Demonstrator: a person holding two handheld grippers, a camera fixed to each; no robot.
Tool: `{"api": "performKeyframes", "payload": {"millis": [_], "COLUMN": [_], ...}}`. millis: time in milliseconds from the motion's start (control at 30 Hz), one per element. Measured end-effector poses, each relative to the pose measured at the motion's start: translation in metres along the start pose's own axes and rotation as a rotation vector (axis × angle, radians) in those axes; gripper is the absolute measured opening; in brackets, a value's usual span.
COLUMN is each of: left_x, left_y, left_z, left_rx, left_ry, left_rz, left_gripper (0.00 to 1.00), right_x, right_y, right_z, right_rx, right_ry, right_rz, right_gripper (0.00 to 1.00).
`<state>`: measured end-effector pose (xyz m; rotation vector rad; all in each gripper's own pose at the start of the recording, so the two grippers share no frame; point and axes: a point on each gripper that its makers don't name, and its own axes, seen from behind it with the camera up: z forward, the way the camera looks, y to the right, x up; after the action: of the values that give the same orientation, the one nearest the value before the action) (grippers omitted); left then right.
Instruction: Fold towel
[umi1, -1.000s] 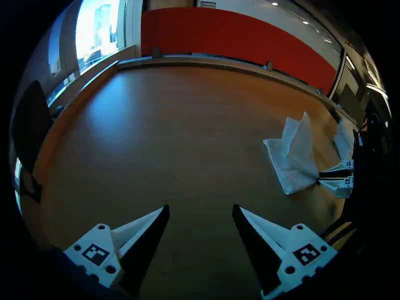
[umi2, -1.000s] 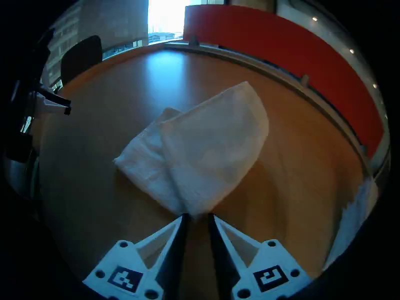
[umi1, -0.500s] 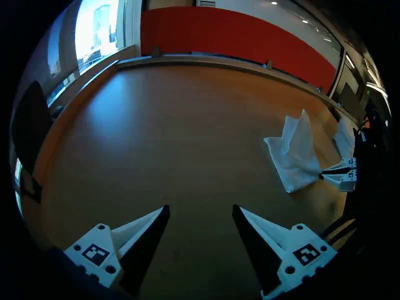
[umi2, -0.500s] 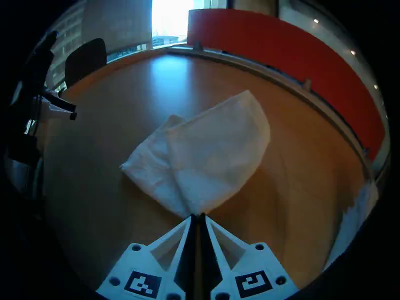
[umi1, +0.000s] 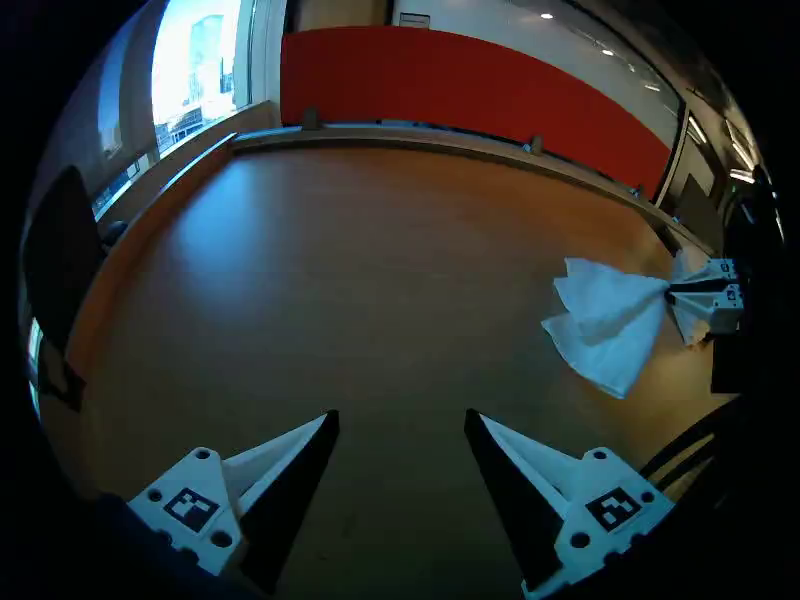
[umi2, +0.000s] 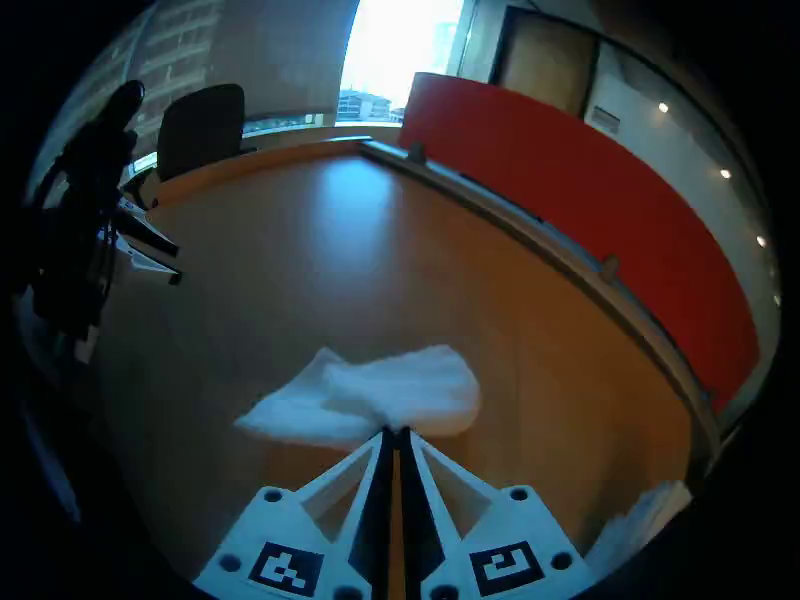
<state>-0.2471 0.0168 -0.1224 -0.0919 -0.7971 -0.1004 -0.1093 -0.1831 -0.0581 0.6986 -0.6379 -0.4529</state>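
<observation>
A white towel (umi2: 370, 395) hangs bunched from my right gripper (umi2: 393, 432), whose fingers are shut on one of its corners just above the wooden table (umi2: 330, 260). In the left gripper view the same towel (umi1: 605, 325) droops at the far right, pulled up toward the right gripper (umi1: 700, 292), with its lower end near the table top. My left gripper (umi1: 400, 415) is open with nothing between its fingers, over bare table well left of the towel. It also appears at the left edge of the right gripper view (umi2: 172, 262), held by a person's hand.
A second white cloth (umi2: 640, 515) lies by the table edge at lower right. A red panel (umi1: 470, 85) runs along the table's far side. A dark chair (umi2: 200, 125) stands by the window. A person's dark outline (umi2: 75, 230) is at the left.
My right gripper has closed fully on the towel's corner and lifted it; the towel went from lying spread and folded on the table to hanging bunched. My left gripper has stayed put.
</observation>
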Motion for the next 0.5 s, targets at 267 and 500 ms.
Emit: {"api": "performKeyframes", "payload": {"millis": [267, 500], "left_x": [0.02, 0.034], "left_y": [0.01, 0.016], "left_z": [-0.001, -0.003], "left_rx": [-0.021, -0.037], "left_ry": [0.043, 0.073], "left_rz": [0.005, 0.014], "left_gripper": [0.93, 0.93], "right_x": [0.056, 0.075], "right_y": [0.028, 0.053], "right_z": [-0.037, -0.068], "right_rx": [-0.017, -0.064], "right_ry": [0.032, 0.031], "right_rz": [-0.121, -0.199], "right_gripper": [0.05, 0.05]}}
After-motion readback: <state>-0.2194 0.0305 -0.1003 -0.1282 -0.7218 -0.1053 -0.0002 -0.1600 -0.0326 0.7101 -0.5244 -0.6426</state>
